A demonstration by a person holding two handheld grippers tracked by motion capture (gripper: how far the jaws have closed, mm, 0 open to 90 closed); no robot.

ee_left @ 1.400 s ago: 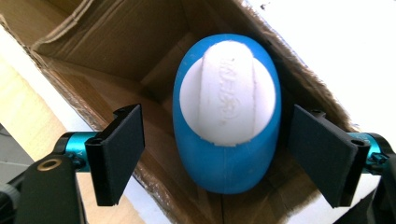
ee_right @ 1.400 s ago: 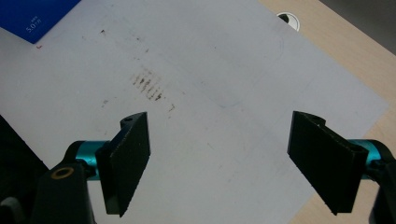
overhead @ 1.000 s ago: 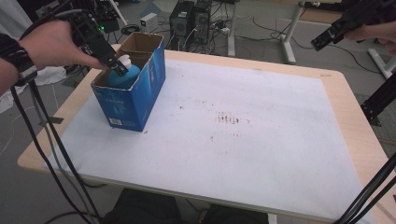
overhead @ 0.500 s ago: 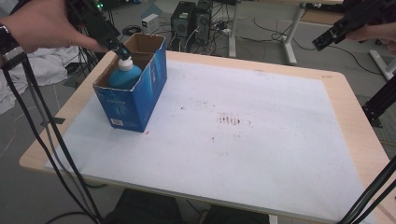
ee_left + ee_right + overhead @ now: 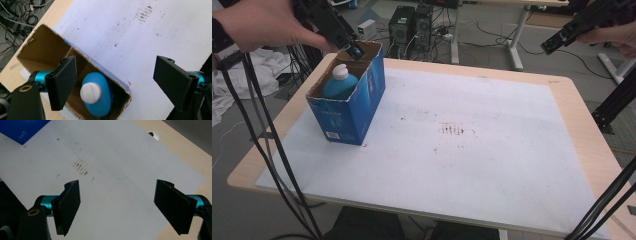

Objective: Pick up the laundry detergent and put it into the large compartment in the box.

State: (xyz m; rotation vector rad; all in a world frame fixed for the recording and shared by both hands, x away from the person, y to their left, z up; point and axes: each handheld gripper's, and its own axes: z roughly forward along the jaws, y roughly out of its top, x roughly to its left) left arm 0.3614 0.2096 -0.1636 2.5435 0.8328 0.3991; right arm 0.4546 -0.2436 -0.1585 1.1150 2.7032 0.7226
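Observation:
An open-topped blue cardboard box point(image 5: 354, 110) stands at the far left of the table. A blue bottle with a white cap point(image 5: 339, 82) stands upright inside it. My left gripper point(image 5: 352, 47) hovers above the box's far rim, open and holding nothing. In the left gripper view the bottle point(image 5: 97, 100) lies below the left gripper point(image 5: 116, 75), close to its left jaw, inside the box point(image 5: 42, 52). My right gripper point(image 5: 549, 48) hangs high over the far right corner, open. In the right gripper view the right gripper point(image 5: 117, 192) has bare mat between its jaws and the box corner point(image 5: 25, 127) far off.
A white mat point(image 5: 472, 150) covers the wooden table point(image 5: 582, 130), with dark smudges point(image 5: 454, 131) near its middle. Computer towers point(image 5: 409, 22) and cables sit on the floor behind. A black stand point(image 5: 612, 105) leans at the right; cables point(image 5: 262, 140) trail at the left.
My left gripper has lifted out of the box, up and toward the far side, with its jaws open. The bottle stays in the box. The right gripper has kept still.

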